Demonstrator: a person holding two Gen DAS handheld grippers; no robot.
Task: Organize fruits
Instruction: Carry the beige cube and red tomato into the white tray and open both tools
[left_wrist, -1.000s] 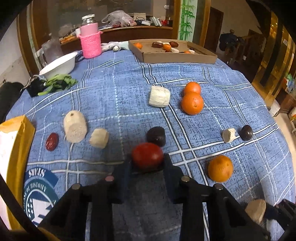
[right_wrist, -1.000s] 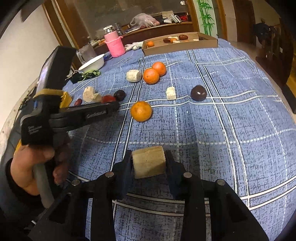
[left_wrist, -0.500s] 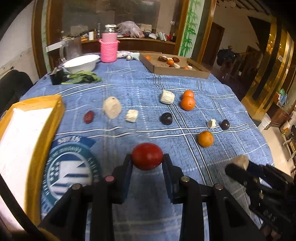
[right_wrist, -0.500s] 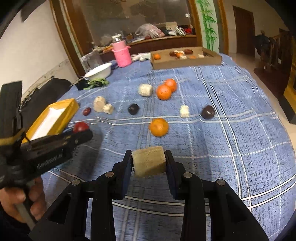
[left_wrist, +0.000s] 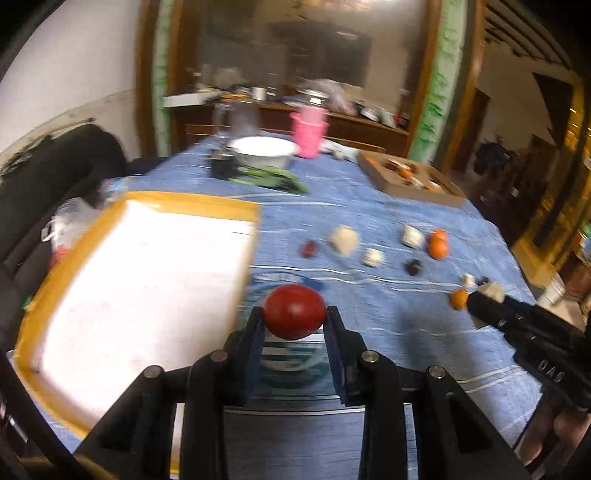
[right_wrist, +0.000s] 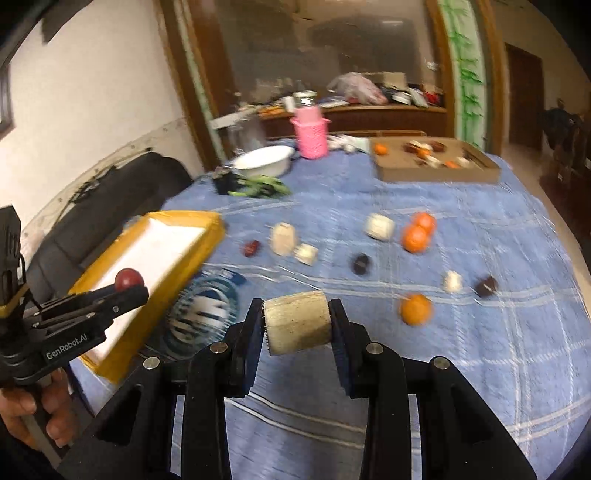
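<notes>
My left gripper (left_wrist: 294, 318) is shut on a round red fruit (left_wrist: 294, 311), held above the blue cloth just right of a yellow-rimmed tray with a white floor (left_wrist: 147, 280). In the right wrist view that same left gripper (right_wrist: 127, 290) hangs over the tray (right_wrist: 177, 221) with the red fruit (right_wrist: 127, 279). My right gripper (right_wrist: 295, 323) is shut on a pale beige cylinder piece (right_wrist: 297, 322) above the near part of the table. Oranges (right_wrist: 415, 238), dark fruits (right_wrist: 360, 263) and pale chunks (right_wrist: 283, 239) lie scattered on the cloth beyond.
A cardboard tray (right_wrist: 436, 173) holding several fruits sits at the far right. A white bowl (right_wrist: 264, 161), pink cup (right_wrist: 310, 134) and green leaves (right_wrist: 258, 186) stand at the far end. A black seat (right_wrist: 110, 192) is left of the table. A person's hand (right_wrist: 26, 417) holds the left tool.
Both grippers rose and swung left with their loads still held. The yellow tray has come large into the left wrist view, and the left gripper now hangs over it.
</notes>
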